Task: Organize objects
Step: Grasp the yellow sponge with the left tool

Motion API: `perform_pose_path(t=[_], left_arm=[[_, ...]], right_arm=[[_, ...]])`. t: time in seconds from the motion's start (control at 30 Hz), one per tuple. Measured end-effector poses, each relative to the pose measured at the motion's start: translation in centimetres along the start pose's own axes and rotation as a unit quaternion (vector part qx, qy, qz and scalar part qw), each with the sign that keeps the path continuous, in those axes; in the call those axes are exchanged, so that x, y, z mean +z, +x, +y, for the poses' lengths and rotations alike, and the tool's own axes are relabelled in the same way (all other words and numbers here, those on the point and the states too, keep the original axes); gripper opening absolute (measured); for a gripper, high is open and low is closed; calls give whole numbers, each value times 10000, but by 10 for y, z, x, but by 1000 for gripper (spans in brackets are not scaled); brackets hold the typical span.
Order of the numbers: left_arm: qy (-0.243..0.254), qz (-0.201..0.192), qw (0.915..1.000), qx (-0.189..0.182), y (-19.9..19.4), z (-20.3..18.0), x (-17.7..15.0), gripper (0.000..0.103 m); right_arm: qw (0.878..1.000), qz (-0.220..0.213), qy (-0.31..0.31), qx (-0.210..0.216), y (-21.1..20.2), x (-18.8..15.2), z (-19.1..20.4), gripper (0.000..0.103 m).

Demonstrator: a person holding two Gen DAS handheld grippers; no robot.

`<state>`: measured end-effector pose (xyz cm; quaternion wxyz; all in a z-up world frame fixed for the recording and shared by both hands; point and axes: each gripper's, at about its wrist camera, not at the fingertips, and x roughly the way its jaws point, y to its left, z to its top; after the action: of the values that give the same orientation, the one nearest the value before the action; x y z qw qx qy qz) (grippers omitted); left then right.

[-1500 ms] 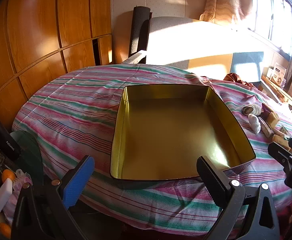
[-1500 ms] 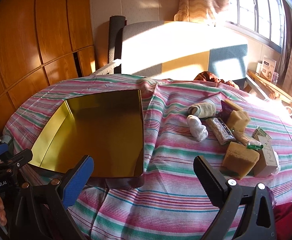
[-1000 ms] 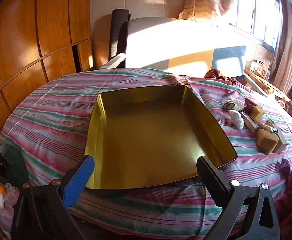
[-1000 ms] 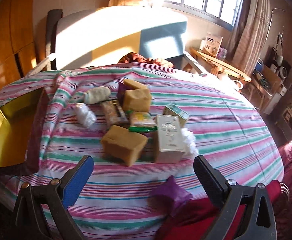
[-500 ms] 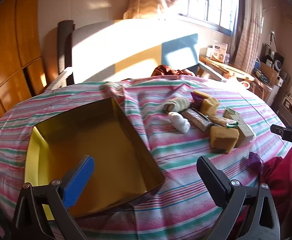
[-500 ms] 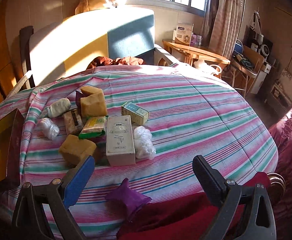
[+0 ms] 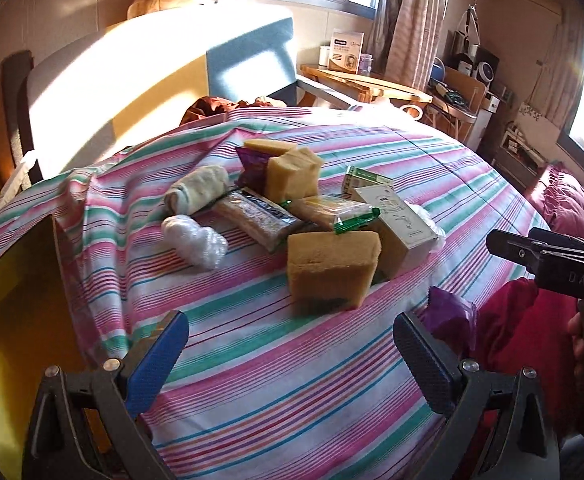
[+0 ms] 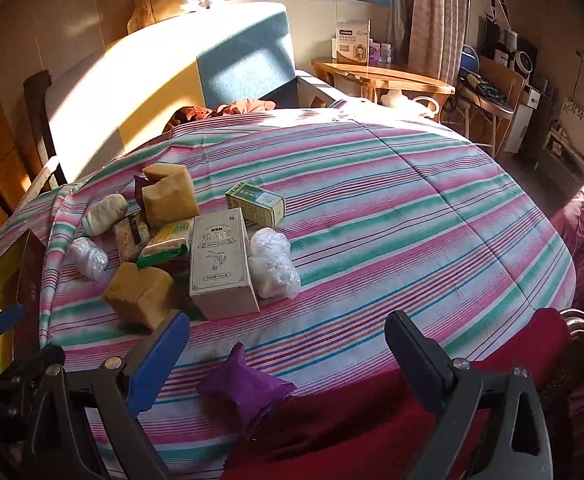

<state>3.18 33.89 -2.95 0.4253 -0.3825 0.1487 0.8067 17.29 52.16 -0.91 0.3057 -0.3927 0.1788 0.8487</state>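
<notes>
A pile of small goods lies on the striped tablecloth (image 7: 275, 360): yellow sponge blocks (image 7: 332, 270) (image 8: 137, 294), a white carton (image 8: 219, 260) (image 7: 396, 220), a green box (image 8: 255, 203), snack packets (image 7: 257, 216), white plastic bundles (image 7: 193, 240) (image 8: 273, 262) and a rolled cloth (image 7: 197, 189). A purple pouch (image 8: 245, 390) (image 7: 450, 314) lies at the near edge. A gold tin tray (image 7: 7, 300) (image 8: 1, 276) sits at the left. My left gripper (image 7: 289, 354) is open and empty before the near sponge. My right gripper (image 8: 287, 354) is open and empty above the purple pouch.
A red cloth (image 8: 372, 420) lies over the near table edge. A blue-and-white armchair (image 8: 179, 76) stands behind the table. A wooden side table (image 8: 384, 76) with boxes and cluttered shelves (image 8: 504, 80) stand at the back right. The right gripper's body shows in the left wrist view (image 7: 556, 262).
Both grippers swung right, from facing the gold tray to facing the pile of goods. The tray slid to the left edge of both views. Both stayed open.
</notes>
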Motion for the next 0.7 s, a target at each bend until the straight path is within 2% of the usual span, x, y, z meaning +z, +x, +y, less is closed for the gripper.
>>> perform_pose_path(t=[0.13,0.37,0.53,0.57,0.63,0.7], left_arm=[[-16,139,9998,-110,27,-7,9,103],[198,355,9992,-36,70,-18,19,103],[236,456,9986,131,98,-18,24,102],[210,469,9987,32,100,-16,24,100],[155,492,9983,-254,99,-13,23,84],[242,402,9984,-316,92,-16,20,77]], right_arm=[[9998,-16,153,116,0,0,-6,99],[9980,74,561,277,5,-2,-18,93],[9996,6,289,3,1,2,-9,93],[9997,-91,218,-32,-2,4,-7,93],[9999,-118,13,38,-4,9,-1,93],[9997,-166,-142,-95,-6,15,3,93]])
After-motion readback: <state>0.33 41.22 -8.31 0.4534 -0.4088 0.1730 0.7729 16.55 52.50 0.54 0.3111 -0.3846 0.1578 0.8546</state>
